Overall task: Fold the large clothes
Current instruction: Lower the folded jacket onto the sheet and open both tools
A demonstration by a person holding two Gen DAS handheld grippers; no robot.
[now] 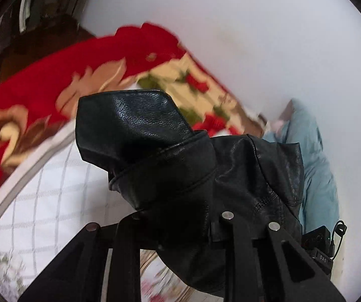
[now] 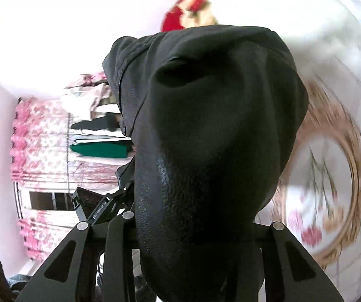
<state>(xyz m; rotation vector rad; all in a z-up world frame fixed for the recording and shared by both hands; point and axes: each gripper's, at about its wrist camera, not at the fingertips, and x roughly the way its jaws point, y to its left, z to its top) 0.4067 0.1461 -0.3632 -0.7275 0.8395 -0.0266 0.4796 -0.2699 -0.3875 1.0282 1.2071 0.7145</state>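
A black leather jacket (image 1: pixel 170 166) fills the middle of the left wrist view, bunched and lifted above the bed. My left gripper (image 1: pixel 180 217) is shut on the black leather jacket, its fingertips buried in the leather. In the right wrist view the same jacket (image 2: pixel 210 136) hangs as a dark smooth mass over my right gripper (image 2: pixel 193 216), which is shut on it. The other gripper body (image 2: pixel 97 206) shows at lower left in that view, close by. Most of the jacket's shape is hidden by its own folds.
A white checked bedsheet (image 1: pixel 49 188) lies under the jacket, with a red floral blanket (image 1: pixel 62 75) behind it. A light blue cloth (image 1: pixel 316 156) lies at right by the white wall. A clothes rack (image 2: pixel 97 130) and pink curtains (image 2: pixel 37 136) stand at left.
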